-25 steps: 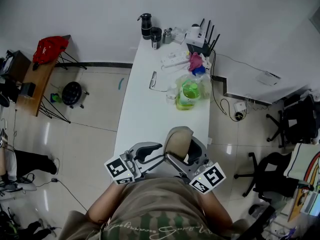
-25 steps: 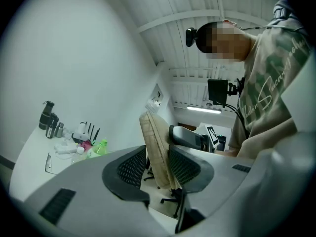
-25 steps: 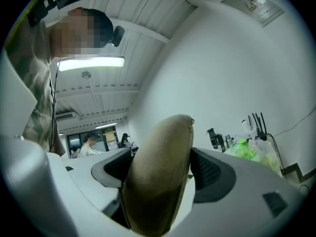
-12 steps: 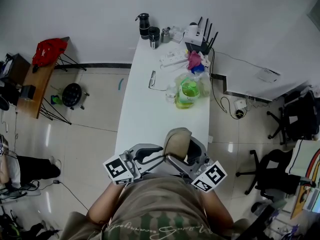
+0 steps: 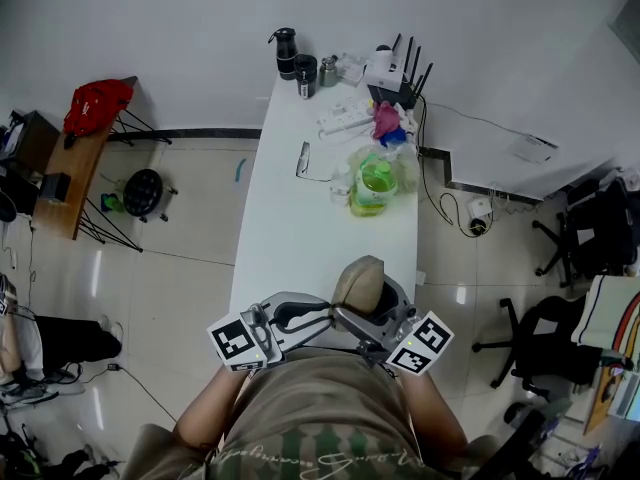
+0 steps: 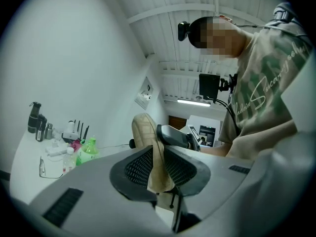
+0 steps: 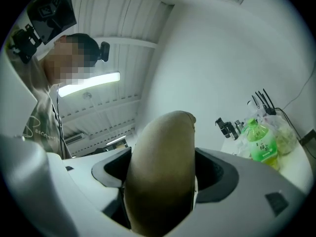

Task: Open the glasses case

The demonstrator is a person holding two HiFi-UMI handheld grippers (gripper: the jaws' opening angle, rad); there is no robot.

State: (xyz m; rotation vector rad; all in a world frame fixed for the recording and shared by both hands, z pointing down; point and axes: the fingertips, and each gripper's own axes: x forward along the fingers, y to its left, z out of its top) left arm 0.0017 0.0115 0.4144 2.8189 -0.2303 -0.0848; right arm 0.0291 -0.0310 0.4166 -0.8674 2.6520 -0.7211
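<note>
Over table [image 5: 300, 238] edge: right gripper [image 7: 160, 177] clamps glasses case [image 5: 358, 280], base hidden; left gripper [image 6: 158, 168], just closing, pinches its edge.

- Bright, even indoor light in the head view; soft glare patches on the floor tiles [image 5: 97, 266].
- Lit from a ceiling tube [image 7: 89, 84], blown out white.
- Strong fisheye bending and dark round corners in both gripper views.
- Close foreground there soft, out of focus.
</note>
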